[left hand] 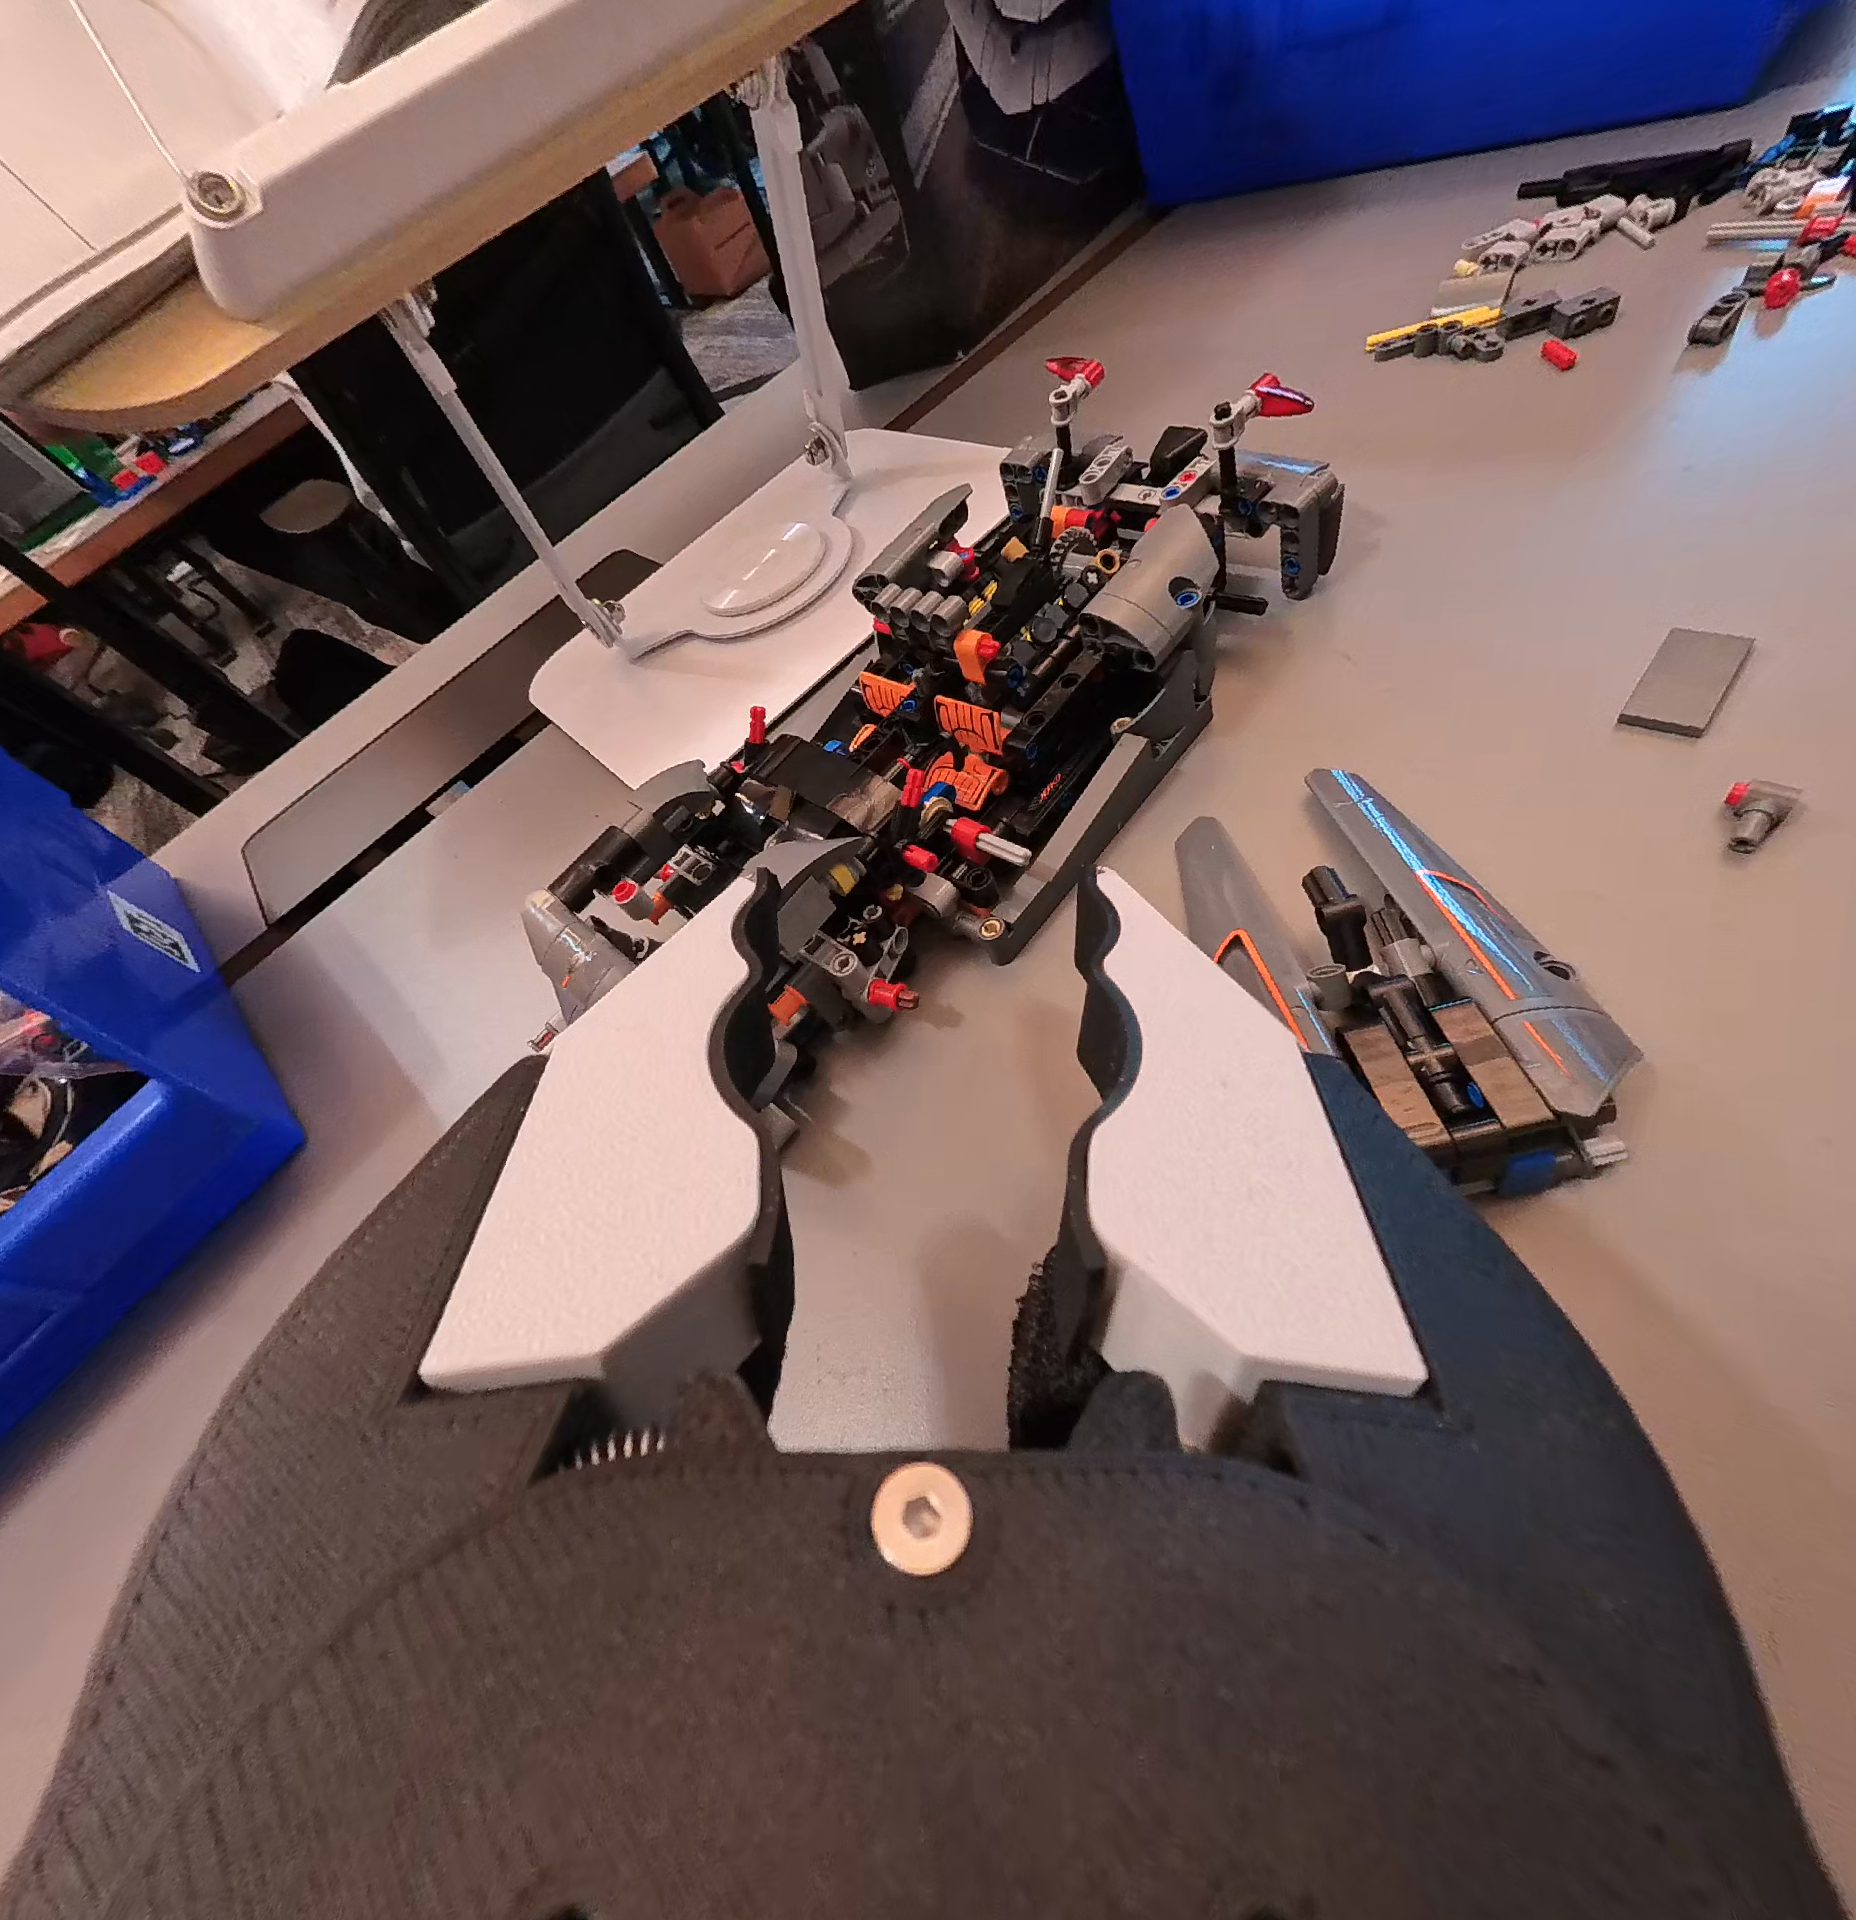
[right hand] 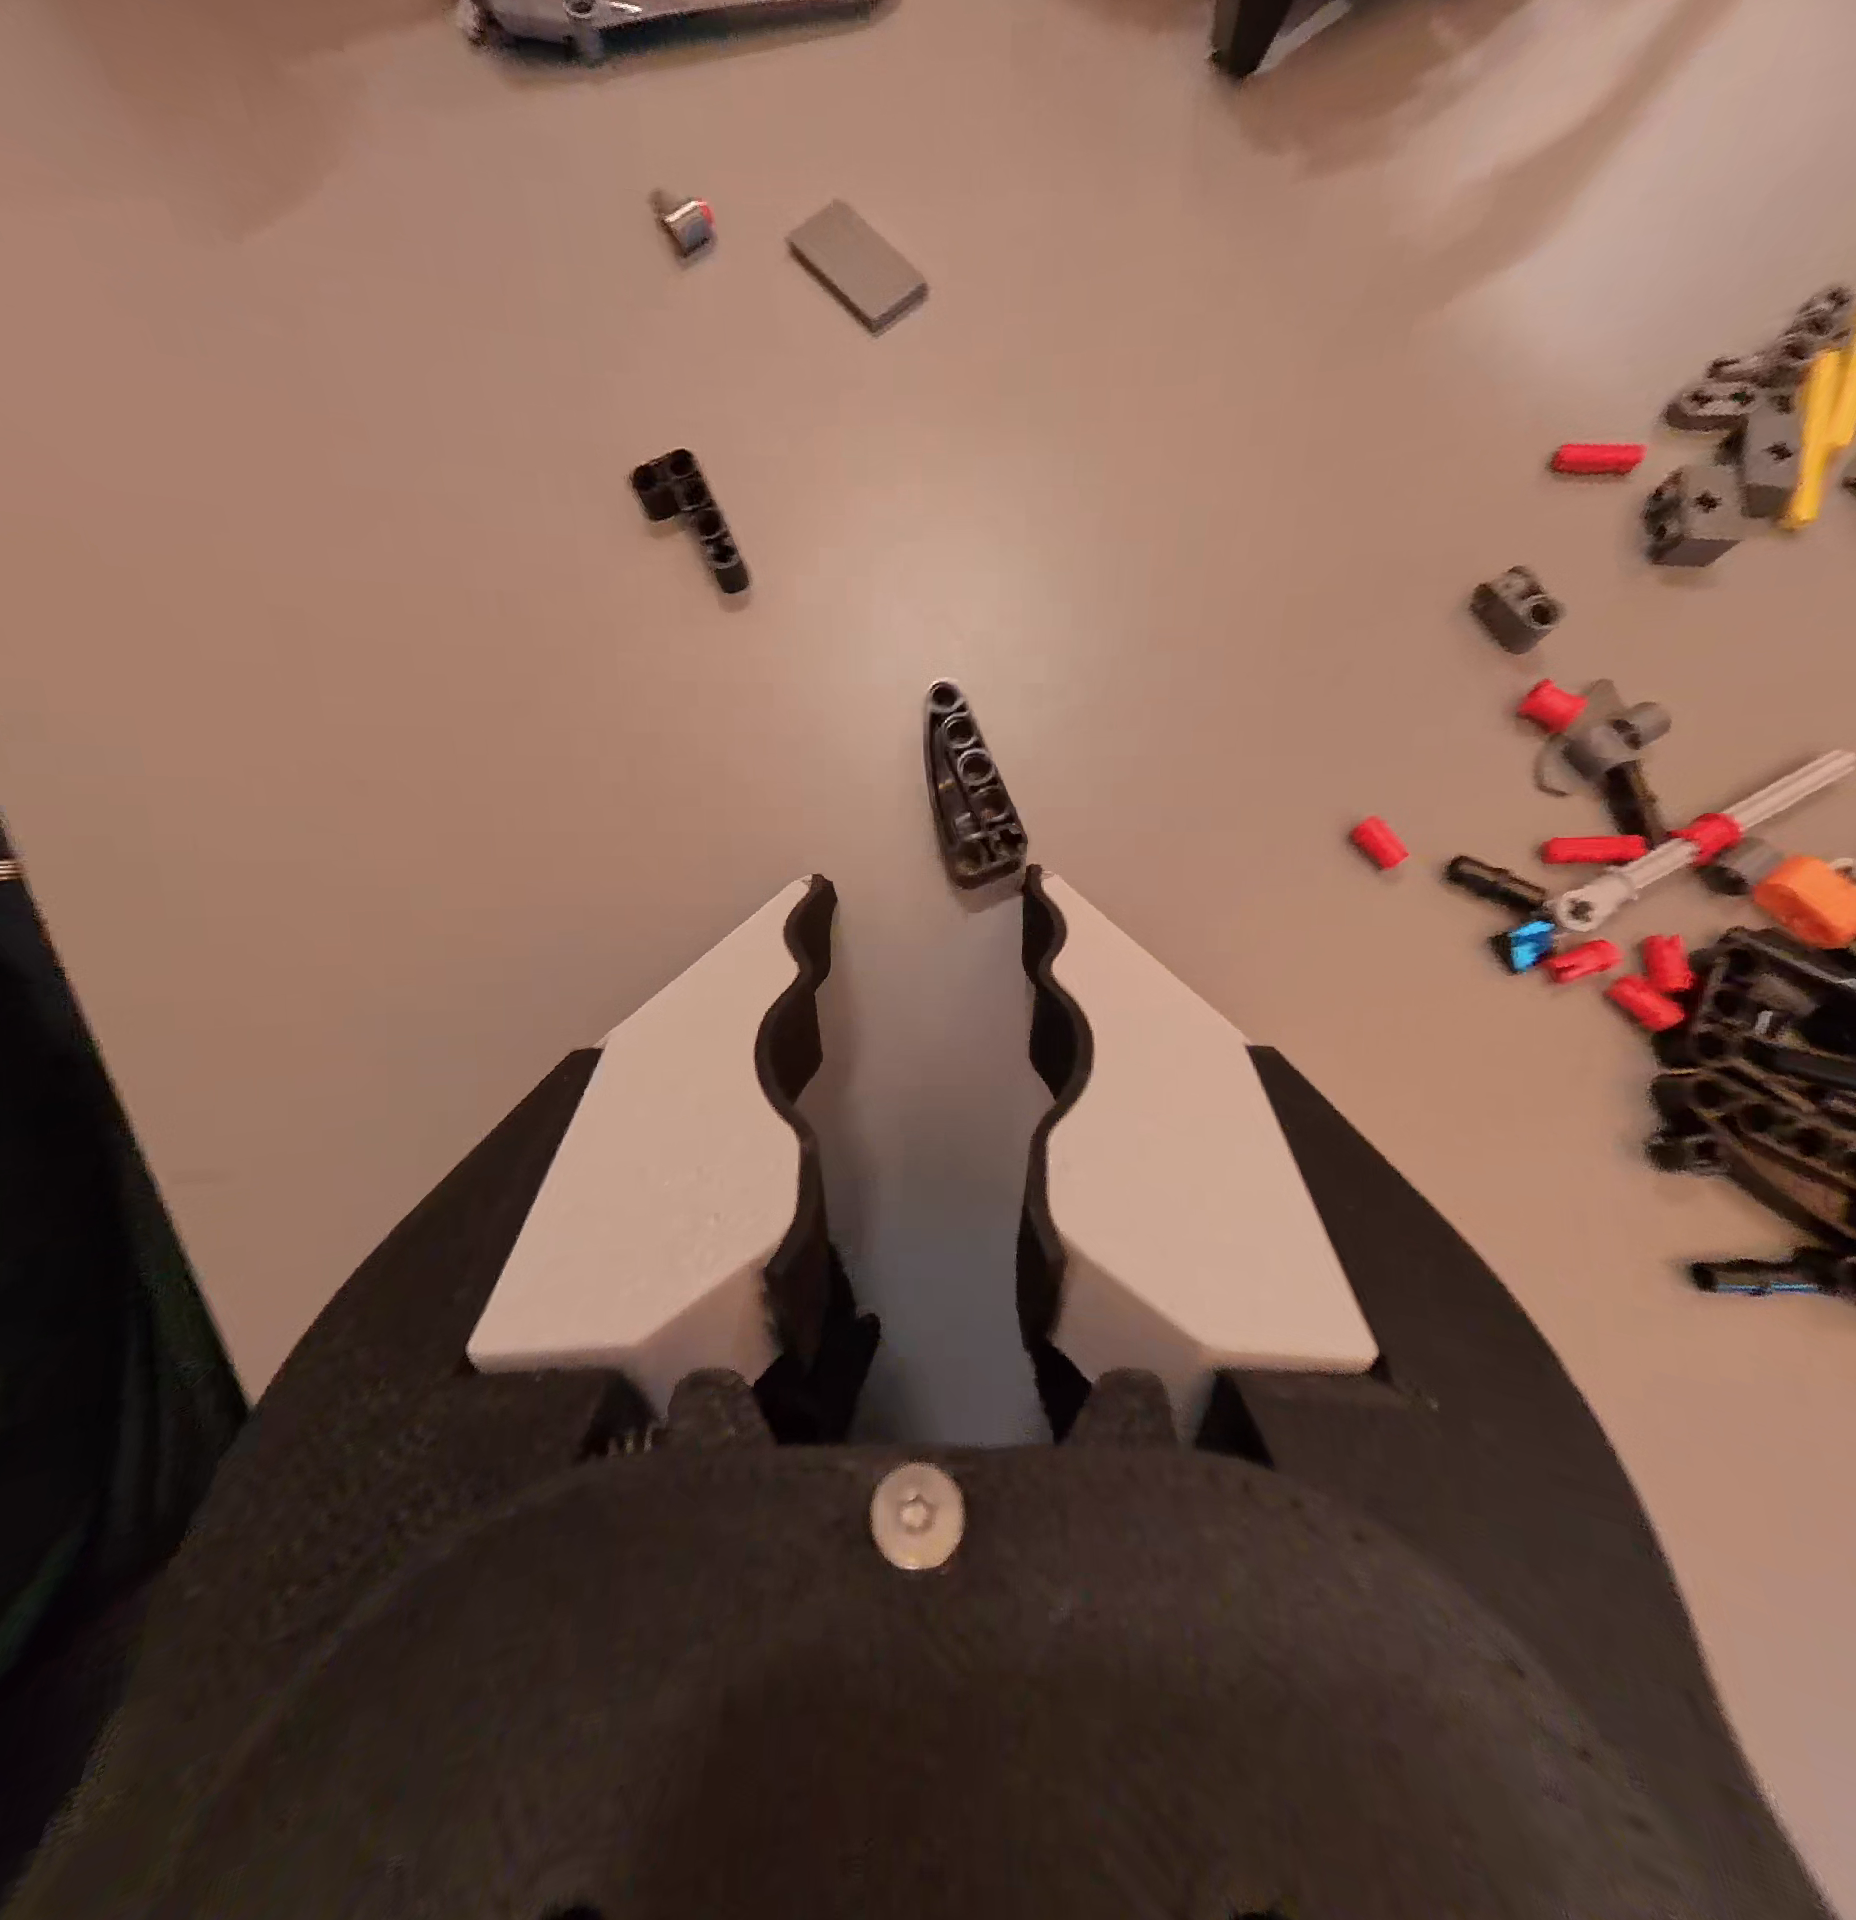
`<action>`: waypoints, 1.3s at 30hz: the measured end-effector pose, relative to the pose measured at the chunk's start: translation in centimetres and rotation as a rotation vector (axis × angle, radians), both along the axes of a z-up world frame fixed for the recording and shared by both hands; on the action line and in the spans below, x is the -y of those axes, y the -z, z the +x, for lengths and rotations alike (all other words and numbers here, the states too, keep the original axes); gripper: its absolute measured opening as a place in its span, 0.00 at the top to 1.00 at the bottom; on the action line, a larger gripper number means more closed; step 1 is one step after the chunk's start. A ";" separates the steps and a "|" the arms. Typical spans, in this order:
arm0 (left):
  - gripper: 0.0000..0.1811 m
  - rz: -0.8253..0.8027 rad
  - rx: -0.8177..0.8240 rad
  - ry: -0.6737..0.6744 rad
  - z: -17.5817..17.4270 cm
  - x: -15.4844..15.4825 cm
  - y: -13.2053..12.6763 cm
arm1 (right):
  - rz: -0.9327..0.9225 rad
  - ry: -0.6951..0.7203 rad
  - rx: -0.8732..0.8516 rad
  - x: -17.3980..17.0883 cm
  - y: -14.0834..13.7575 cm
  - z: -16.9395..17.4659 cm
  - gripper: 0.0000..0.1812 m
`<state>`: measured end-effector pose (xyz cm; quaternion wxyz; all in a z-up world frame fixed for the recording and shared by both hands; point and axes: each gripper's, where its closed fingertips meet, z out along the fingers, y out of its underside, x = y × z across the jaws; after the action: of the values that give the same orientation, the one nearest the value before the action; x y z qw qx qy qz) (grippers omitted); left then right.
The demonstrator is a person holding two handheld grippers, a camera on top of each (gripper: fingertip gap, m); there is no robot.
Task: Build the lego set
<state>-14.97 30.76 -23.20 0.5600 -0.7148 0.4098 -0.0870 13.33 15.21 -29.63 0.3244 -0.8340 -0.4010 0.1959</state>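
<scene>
Both grippers empty above the grey table, before a part is picked up.

Left wrist view: the left gripper hangs with jaws spread over the near end of the long, half-built grey, black and orange lego chassis, whose long axis runs away from it. Right wrist view: the right gripper, jaws spread and empty, has the small black tapered plastic panel just ahead of its tips, slightly toward the right finger, lengthwise in line with the fingers; this hand seems nearer to it.
</scene>
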 end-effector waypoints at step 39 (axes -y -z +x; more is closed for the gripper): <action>0.69 0.025 -0.015 0.013 0.3 0.5 -0.6 | -0.009 -0.062 0.034 4.1 0.1 -4.1 0.77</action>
<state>-14.72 30.28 -22.55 0.5651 -0.7059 0.4195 -0.0801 9.24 11.09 -29.71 0.3075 -0.8258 -0.4313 0.1936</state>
